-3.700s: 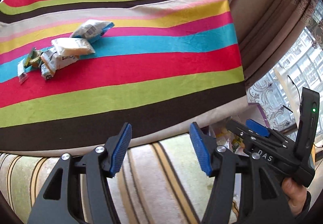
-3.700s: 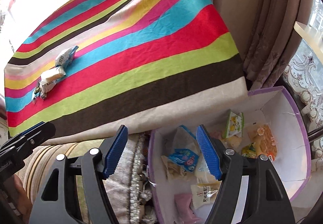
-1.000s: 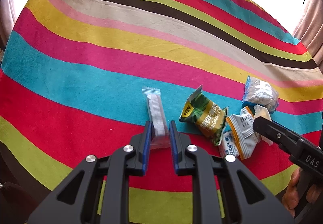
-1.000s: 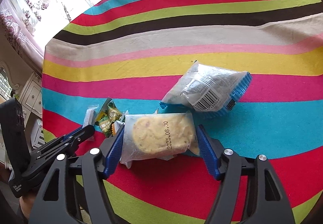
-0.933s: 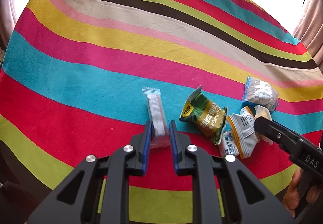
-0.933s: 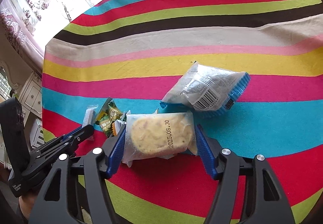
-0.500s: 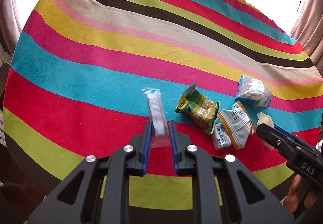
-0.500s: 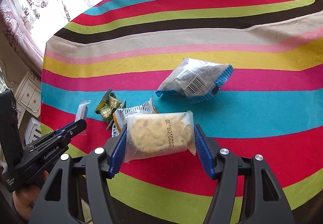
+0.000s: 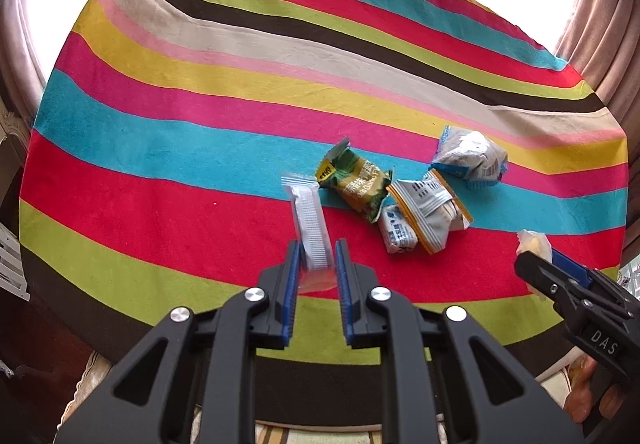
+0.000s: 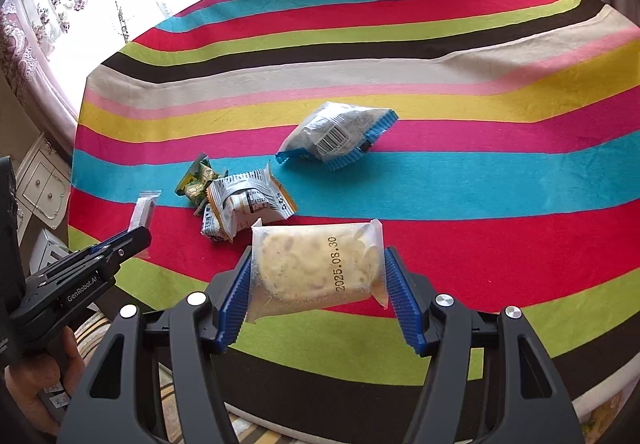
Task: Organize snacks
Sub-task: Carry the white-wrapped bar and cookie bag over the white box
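My left gripper is clamped narrow on a slim clear wafer pack, low centre of the left wrist frame. My right gripper grips a clear cake pack dated 2025.08.30, bottom centre of the right wrist frame, jaws mid-width. Left on the striped cloth, mid-frame: green snack bag, white-orange packet, blue-edged bag, all near each other.
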The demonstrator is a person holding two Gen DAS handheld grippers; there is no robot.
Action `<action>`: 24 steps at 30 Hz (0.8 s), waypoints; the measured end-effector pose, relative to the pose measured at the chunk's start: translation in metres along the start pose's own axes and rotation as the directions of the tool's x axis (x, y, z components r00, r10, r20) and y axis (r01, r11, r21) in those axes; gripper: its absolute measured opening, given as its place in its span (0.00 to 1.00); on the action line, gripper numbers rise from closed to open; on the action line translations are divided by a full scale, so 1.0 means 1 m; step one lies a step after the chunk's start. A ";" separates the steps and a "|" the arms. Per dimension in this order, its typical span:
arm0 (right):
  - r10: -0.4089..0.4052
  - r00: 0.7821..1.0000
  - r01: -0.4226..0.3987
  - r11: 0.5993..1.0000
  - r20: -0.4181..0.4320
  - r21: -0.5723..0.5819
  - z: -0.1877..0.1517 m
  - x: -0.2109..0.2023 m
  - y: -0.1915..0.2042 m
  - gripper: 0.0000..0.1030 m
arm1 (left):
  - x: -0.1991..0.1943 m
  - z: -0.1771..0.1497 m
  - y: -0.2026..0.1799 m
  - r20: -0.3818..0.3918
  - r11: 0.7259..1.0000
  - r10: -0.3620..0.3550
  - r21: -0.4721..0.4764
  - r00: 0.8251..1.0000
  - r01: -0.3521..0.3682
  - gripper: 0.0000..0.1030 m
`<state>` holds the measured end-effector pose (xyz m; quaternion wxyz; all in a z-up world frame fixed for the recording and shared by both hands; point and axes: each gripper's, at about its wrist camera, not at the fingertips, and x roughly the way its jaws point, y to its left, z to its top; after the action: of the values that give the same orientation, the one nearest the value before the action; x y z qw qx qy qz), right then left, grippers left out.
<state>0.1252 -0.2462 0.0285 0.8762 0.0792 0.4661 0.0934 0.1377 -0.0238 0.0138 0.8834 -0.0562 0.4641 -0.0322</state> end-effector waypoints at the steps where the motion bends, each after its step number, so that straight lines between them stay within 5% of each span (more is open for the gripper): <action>1: -0.007 1.000 0.007 1.000 0.001 0.002 -0.003 -0.004 -0.002 0.60 | -0.002 -0.002 -0.004 -0.002 1.000 -0.001 0.011 1.000 0.001 0.17; 8: -0.074 0.997 0.074 0.997 0.014 0.018 -0.022 -0.032 -0.023 0.60 | -0.017 -0.016 -0.040 -0.019 0.993 -0.026 0.111 0.999 0.028 0.17; 24: -0.227 0.974 0.223 0.965 0.016 0.139 -0.083 -0.095 -0.101 0.60 | -0.046 -0.055 -0.118 -0.089 0.943 -0.223 0.231 0.971 0.237 0.17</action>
<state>0.0132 -0.3624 0.0361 0.8809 0.0872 0.4635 -0.0399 0.0654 -0.1396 0.0357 0.8591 -0.0016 0.4741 -0.1928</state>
